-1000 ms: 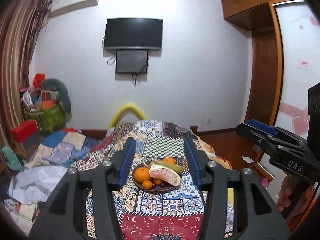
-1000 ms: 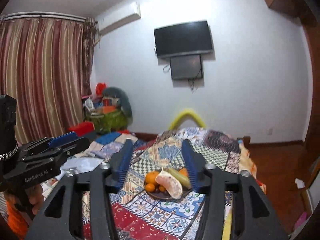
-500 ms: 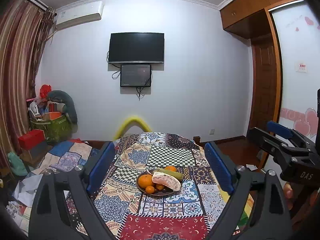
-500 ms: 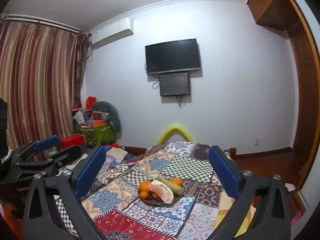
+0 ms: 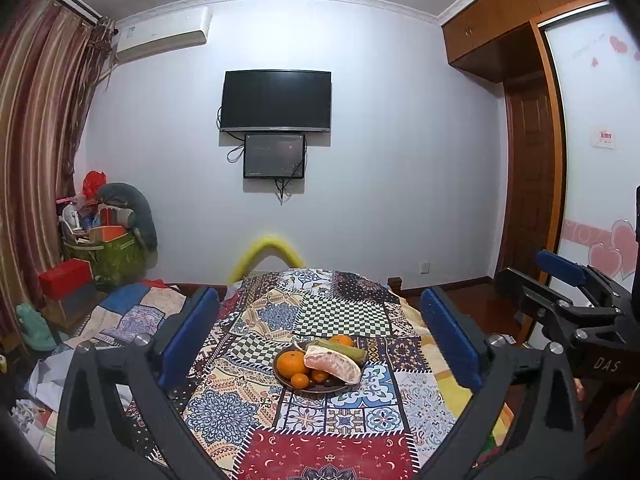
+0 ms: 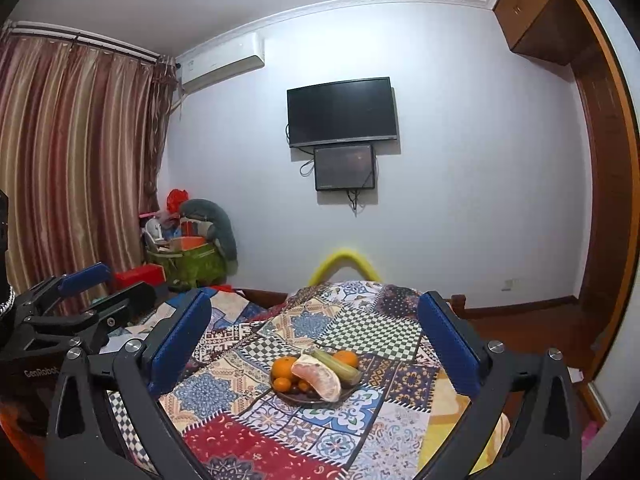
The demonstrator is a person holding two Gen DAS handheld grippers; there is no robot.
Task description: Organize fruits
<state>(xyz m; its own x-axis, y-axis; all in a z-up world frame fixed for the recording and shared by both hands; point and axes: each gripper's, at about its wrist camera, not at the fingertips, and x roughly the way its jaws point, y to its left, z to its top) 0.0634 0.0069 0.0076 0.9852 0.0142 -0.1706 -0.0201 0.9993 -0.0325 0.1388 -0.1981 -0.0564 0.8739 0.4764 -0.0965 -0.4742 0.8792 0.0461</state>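
A dark plate sits mid-table on a patchwork cloth. It holds a large orange, a peeled pomelo piece, a greenish long fruit, another orange behind and small oranges. My left gripper hovers short of the plate; its jaws are opening with nothing between them. In the right wrist view, the same plate and pomelo piece lie ahead of my right gripper, which is open and holds nothing.
A yellow curved chair back rises behind the table's far end. A quilt-covered bed and a pile of bags fill the left. A wooden wardrobe stands right. The other gripper's fingers show at the right edge.
Both grippers' jaws have spread from half closed to wide apart. Both views have tilted up a little, showing more of the wall and ceiling. The plate of fruit has not moved.
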